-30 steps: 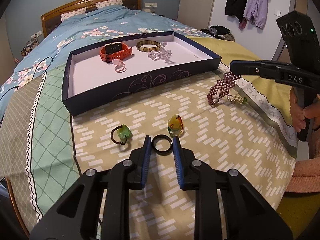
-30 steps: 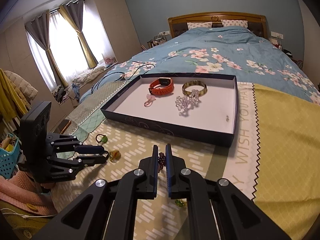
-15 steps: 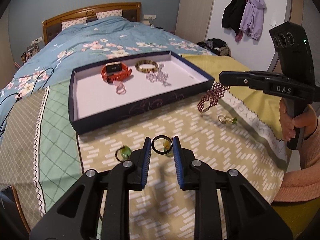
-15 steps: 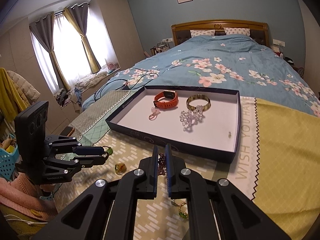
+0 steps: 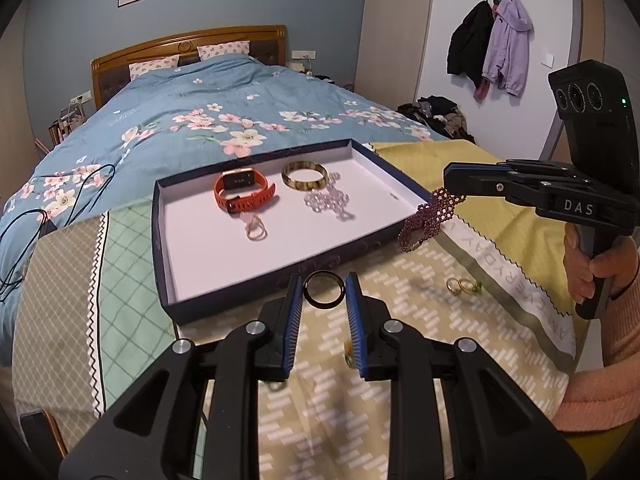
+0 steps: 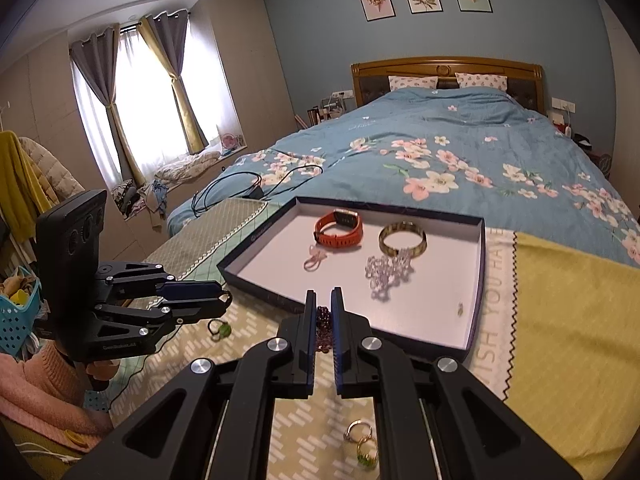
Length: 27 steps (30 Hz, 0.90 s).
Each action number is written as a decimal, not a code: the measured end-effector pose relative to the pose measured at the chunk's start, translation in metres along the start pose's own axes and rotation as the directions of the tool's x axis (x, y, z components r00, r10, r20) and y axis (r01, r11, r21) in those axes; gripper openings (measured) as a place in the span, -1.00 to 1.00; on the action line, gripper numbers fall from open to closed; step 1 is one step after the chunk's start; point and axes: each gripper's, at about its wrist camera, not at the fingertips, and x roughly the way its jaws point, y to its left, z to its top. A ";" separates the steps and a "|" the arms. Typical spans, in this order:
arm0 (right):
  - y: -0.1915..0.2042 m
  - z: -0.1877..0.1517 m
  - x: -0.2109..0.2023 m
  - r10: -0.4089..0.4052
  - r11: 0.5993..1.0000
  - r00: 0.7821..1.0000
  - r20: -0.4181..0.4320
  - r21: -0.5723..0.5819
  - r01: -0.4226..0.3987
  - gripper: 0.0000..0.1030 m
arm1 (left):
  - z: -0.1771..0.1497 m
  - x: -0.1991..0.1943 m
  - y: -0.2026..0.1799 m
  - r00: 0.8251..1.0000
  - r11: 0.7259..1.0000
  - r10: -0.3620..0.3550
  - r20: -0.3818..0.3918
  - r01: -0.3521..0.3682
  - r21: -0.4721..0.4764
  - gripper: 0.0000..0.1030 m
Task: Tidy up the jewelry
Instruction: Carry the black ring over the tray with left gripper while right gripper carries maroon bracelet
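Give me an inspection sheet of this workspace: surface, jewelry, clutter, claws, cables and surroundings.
Surface: patterned cloth spread over a bed.
Job's things: tray holds orange watch, gold bangle, clear bead bracelet, pink ring; gold rings and green bead ring lie loose on the cloth.
Clutter: clothes pile beyond the bed.
Claws: left claw shut on black ring; right claw shut on purple bead bracelet.
Cables: black cable on the duvet.
Surroundings: curtains, coats hung on the wall.
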 end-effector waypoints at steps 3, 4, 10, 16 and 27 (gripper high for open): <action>0.000 0.007 0.002 0.003 1.000 1.000 0.010 -0.008 -0.003 -0.89 | 0.005 0.002 0.001 1.000 1.000 0.005 0.005 -0.005 0.001 -0.57; 0.001 0.009 0.002 0.003 1.000 1.000 0.013 -0.011 -0.003 -0.89 | 0.008 0.003 0.002 1.000 1.000 0.007 0.007 -0.007 0.000 -0.57; -0.002 0.022 0.010 0.012 1.000 1.000 0.026 -0.009 -0.012 -0.89 | 0.018 0.008 0.008 1.000 1.000 0.018 0.013 -0.018 -0.007 -0.57; -0.007 0.031 0.023 0.011 1.000 1.000 0.020 0.000 -0.011 -0.89 | 0.028 0.018 0.014 0.999 0.999 0.037 0.015 -0.037 -0.012 -0.57; -0.021 0.036 0.054 0.007 0.999 1.000 -0.014 0.037 -0.006 -0.89 | 0.039 0.041 0.023 0.999 0.999 0.052 -0.009 -0.052 -0.013 -0.57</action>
